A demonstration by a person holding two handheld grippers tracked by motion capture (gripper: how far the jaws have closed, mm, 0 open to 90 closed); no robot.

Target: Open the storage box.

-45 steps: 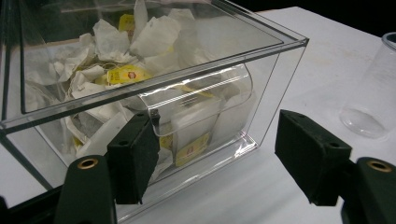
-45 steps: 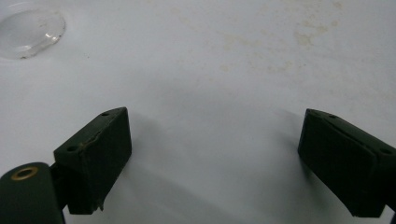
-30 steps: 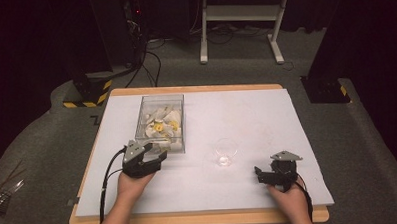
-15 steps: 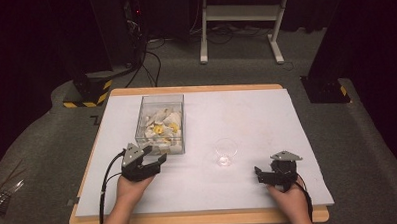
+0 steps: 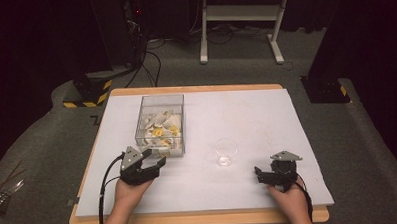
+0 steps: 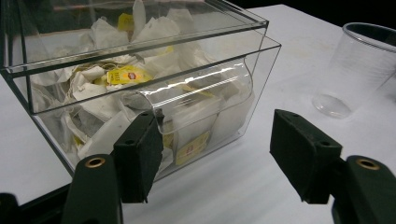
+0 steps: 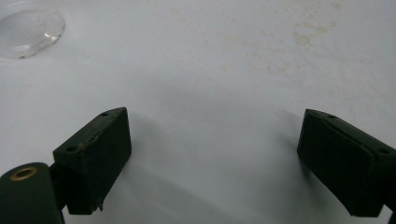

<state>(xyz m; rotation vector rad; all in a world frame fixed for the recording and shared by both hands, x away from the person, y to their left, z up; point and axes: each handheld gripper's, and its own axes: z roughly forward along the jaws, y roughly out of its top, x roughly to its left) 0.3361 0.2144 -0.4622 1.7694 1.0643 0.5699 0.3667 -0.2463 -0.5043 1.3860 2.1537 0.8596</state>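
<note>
A clear plastic box full of tea bags stands on the white table top. My left gripper is just in front of the box's near wall, open, with nothing between its pads. In the left gripper view the left pad sits close to the box's curved front lip. A clear plastic cup stands upright and empty to the right of the box. My right gripper rests low near the front right, open over bare table.
The table's wooden front edge lies just behind both hands. Beyond the table are a white stand, floor cables and yellow-and-black striped blocks. Bare white surface lies between the cup and the right gripper.
My left gripper has drawn back a little from the box toward the near edge of the table. The right gripper, box and cup have kept still.
</note>
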